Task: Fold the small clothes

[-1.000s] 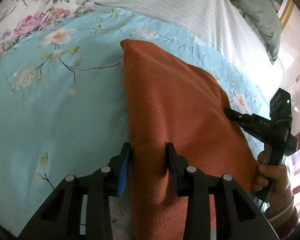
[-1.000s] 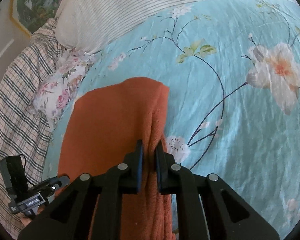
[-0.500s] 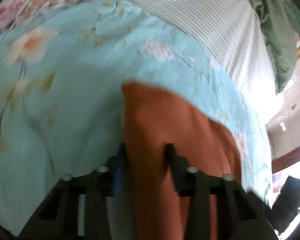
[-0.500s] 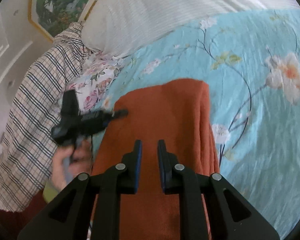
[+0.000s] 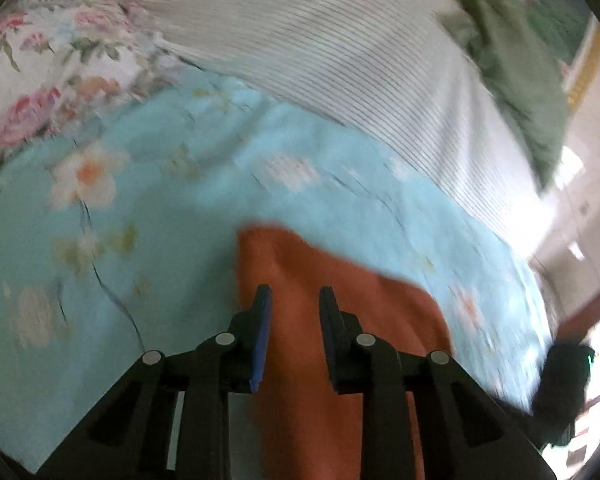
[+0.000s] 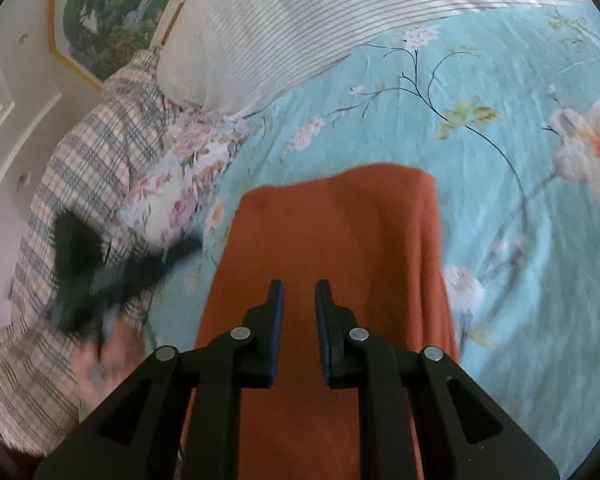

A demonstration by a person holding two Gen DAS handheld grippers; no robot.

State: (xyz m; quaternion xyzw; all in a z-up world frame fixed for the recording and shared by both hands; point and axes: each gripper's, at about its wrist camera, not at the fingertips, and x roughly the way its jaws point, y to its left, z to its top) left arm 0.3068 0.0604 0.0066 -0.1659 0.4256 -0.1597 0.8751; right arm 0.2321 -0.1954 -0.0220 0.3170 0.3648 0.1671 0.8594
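A rust-orange cloth (image 5: pixel 340 320) lies folded on the turquoise flowered sheet (image 5: pixel 140 200). My left gripper (image 5: pixel 292 300) hangs above the cloth's near left part. Its jaws are closing with a clear gap, and nothing is between them. In the right wrist view the same cloth (image 6: pixel 332 232) lies flat as a tall rectangle. My right gripper (image 6: pixel 298 292) hovers over its near middle, slightly open and empty. The left gripper shows there as a black blur (image 6: pixel 112 280) off the cloth's left edge, with a hand (image 6: pixel 112 352) below it.
A striped pillow (image 5: pixel 340 60) lies across the far side of the bed. A floral pillow (image 5: pixel 60 60) sits at the far left and a green cloth (image 5: pixel 512 60) at the far right. A plaid blanket (image 6: pixel 80 160) and a framed picture (image 6: pixel 112 12) are at the left.
Both grippers have let go of the cloth's folds and risen. The left one has pulled back off the cloth's left side, its jaws narrower. The cloth now lies flat.
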